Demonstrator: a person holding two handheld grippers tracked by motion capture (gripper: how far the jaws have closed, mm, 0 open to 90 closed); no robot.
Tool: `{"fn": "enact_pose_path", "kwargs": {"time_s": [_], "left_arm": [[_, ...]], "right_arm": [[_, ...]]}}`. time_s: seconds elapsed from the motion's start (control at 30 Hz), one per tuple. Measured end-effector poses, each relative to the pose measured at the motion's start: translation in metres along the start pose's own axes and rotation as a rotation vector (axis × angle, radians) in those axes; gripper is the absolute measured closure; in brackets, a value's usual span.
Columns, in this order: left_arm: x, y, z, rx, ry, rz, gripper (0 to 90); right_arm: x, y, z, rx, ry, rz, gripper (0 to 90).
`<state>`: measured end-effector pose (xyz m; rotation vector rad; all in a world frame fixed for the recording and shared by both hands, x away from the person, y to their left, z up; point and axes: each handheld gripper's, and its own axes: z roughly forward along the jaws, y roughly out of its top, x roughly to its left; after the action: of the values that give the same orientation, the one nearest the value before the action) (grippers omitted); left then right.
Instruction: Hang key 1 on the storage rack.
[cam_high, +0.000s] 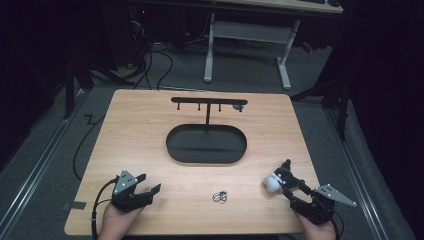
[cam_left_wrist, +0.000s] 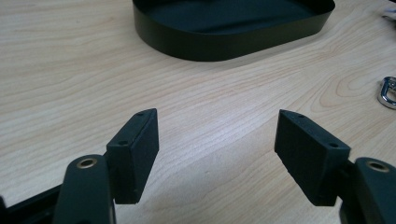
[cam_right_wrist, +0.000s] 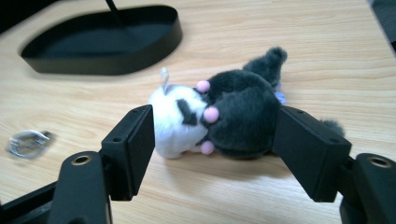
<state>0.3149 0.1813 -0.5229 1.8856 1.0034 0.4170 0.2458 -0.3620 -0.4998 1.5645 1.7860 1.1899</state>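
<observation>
The plush toy (cam_right_wrist: 219, 119) lies on the table (cam_high: 140, 130) between the right gripper (cam_right_wrist: 215, 140)'s jaws. The metal ring (cam_high: 220, 196) lies to that gripper's left, between it and the left gripper (cam_high: 146, 186). The tray (cam_high: 206, 144) with its hook stand (cam_high: 209, 102) sits ahead of both grippers.

Stand (cam_high: 206, 112) blocks the tray's (cam_high: 206, 144) middle

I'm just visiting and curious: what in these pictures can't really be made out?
- Metal clip: too small in the high view, blurred in the right gripper view, cut by the edge in the left gripper view.
- Plush toy: its underside is hidden against the table; whether the right tool presses it is unclear.
- Small thing on the rack's right peg: too small.
- Room behind: too dark.
</observation>
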Motion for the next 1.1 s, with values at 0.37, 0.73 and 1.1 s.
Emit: {"fn": "enact_pose_path", "kwargs": {"time_s": [0.37, 0.73, 1.1], "left_arm": [[-0.005, 0.000, 0.004, 0.007, -0.001, 0.022, 30.8], [-0.008, -0.003, -0.002, -0.007, 0.005, 0.011, 31.2], [-0.007, -0.014, -0.020, -0.006, 0.037, -0.002, 31.0]], "right_arm": [[-0.006, -0.003, 0.001, 0.039, -0.084, -0.062, 50.2], [-0.021, -0.002, 0.019, 0.161, -0.165, -0.038, 87.3], [-0.020, 0.017, 0.056, 0.197, -0.132, -0.109, 88.7]]}}
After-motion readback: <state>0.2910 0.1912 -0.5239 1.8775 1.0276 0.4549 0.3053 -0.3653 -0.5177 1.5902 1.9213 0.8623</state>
